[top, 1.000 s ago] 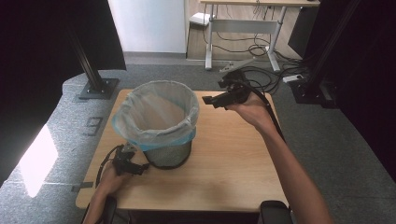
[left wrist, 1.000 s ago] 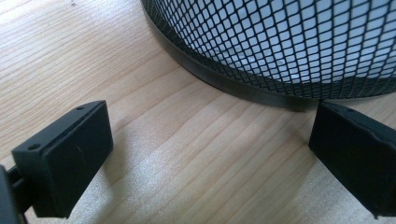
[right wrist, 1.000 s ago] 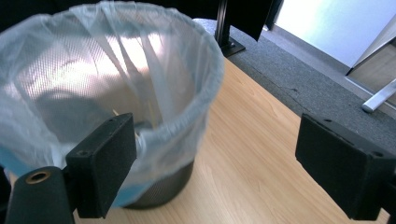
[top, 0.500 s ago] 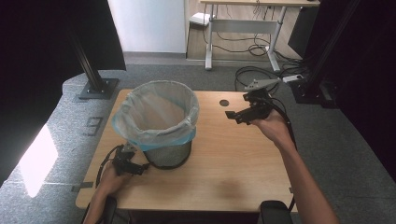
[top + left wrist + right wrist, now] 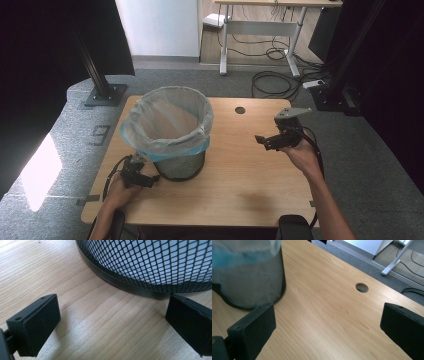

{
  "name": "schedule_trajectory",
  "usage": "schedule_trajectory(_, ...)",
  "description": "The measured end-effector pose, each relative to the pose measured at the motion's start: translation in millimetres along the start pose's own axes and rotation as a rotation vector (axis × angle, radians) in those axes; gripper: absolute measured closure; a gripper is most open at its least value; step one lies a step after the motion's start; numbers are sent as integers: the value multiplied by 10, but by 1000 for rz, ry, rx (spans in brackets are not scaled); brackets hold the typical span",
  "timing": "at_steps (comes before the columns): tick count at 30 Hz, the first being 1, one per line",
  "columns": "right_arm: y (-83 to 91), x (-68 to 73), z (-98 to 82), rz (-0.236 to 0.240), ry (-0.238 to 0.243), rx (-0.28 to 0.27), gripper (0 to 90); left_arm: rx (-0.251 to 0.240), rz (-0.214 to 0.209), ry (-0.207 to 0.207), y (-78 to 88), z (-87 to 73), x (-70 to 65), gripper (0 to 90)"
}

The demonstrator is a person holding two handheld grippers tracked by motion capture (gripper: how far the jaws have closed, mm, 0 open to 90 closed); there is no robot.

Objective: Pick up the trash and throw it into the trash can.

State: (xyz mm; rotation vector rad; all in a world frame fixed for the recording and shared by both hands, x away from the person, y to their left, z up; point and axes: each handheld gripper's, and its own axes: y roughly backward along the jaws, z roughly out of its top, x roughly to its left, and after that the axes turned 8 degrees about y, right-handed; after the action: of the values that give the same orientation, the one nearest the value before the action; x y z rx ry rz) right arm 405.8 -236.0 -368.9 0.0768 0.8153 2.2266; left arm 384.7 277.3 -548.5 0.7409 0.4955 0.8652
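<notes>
- Bin [image 5: 177, 150] of black wire mesh stood upright on the table [image 5: 240, 190], in its left half and nearer the front edge than the back, lined with a pale blue bag [image 5: 167, 122] whose top was folded out over the rim.
- Handling, as a judgement: the mesh looked light and fairly stiff, apt to slide or tip under a sideways push; the liner looked thin, soft and slippery, easy to pull off the rim or tear.
- Best hold was probably the solid band round the base or the rim under the folded film, not the loose plastic alone.
- Long axis ran straight up, mouth opening upward, the wider end at the top.
- Left gripper [image 5: 136, 172] sat low near the front left corner, just beside the bin's base, its jaws wide apart and empty; in the left gripper view the mesh wall [image 5: 155, 262] lay close ahead, untouched.
- Right gripper [image 5: 272, 140] hung over the right half of the table, well apart from the bin, jaws having just spread fully, nothing between them.
</notes>
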Motion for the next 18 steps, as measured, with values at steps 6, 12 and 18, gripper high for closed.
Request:
schedule_trajectory(6, -45, 33, -302, -17, -3, 17, 0, -1, 0, 1, 0, 0, -1, 0)
schedule_trajectory(12, -131, 52, -623, -23, -44, 38, 0, -1, 0, 1, 0, 0, -1, 0)
schedule_trajectory(18, -300, 123, -951, -14, -106, 50, 0, -1, 0, 2, 0, -1, -1, 0)
